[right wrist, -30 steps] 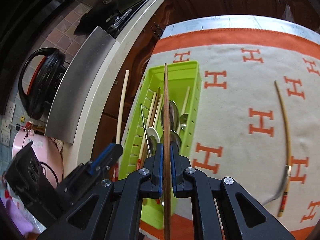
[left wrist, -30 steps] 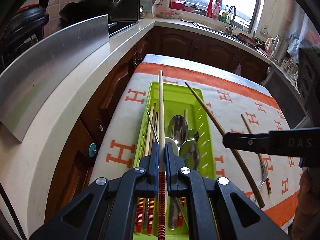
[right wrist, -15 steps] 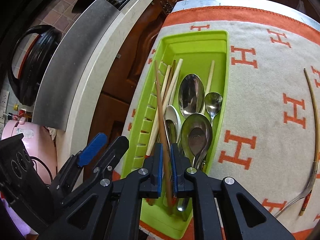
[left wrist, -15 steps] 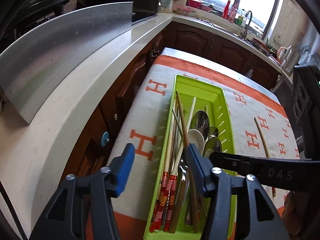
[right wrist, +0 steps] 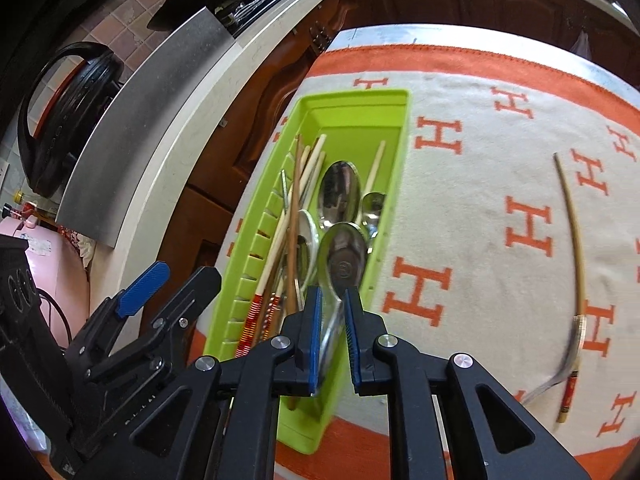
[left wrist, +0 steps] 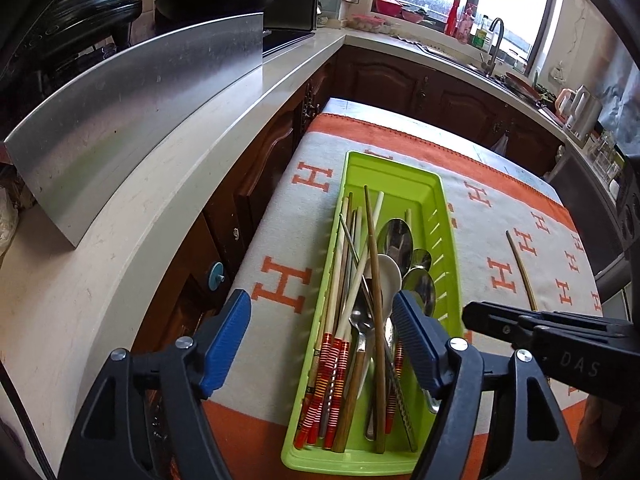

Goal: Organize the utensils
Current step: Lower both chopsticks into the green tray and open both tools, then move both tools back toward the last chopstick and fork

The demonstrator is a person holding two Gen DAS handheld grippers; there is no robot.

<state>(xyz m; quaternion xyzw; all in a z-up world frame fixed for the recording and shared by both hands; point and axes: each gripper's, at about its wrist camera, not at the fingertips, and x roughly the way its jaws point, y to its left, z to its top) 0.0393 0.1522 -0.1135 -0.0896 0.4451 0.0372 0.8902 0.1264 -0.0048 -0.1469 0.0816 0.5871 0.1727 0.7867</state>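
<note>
A lime green utensil tray (left wrist: 434, 184) (right wrist: 352, 98) lies on an orange and white towel and holds several chopsticks (left wrist: 340, 280) (right wrist: 276, 248) and metal spoons (left wrist: 396, 236) (right wrist: 340, 192). A dark brown chopstick (left wrist: 374, 276) (right wrist: 294, 216) lies across them. My left gripper (left wrist: 322, 316) is wide open and empty above the tray's near end. My right gripper (right wrist: 331, 304) is slightly open and empty above the tray's near right side. One chopstick (left wrist: 520, 268) (right wrist: 576, 236) and a fork (right wrist: 560, 372) lie on the towel to the right.
A pale countertop (left wrist: 120, 240) with a steel splash panel (left wrist: 140, 92) runs along the left, over brown cabinets (left wrist: 248, 184). A sink and bottles (left wrist: 480, 40) sit by the far window. The towel (right wrist: 480, 200) has bare room between tray and loose chopstick.
Both grippers let go of their chopsticks, which now lie in the tray. The left gripper opened wide and pulled back; the right gripper opened slightly just now.
</note>
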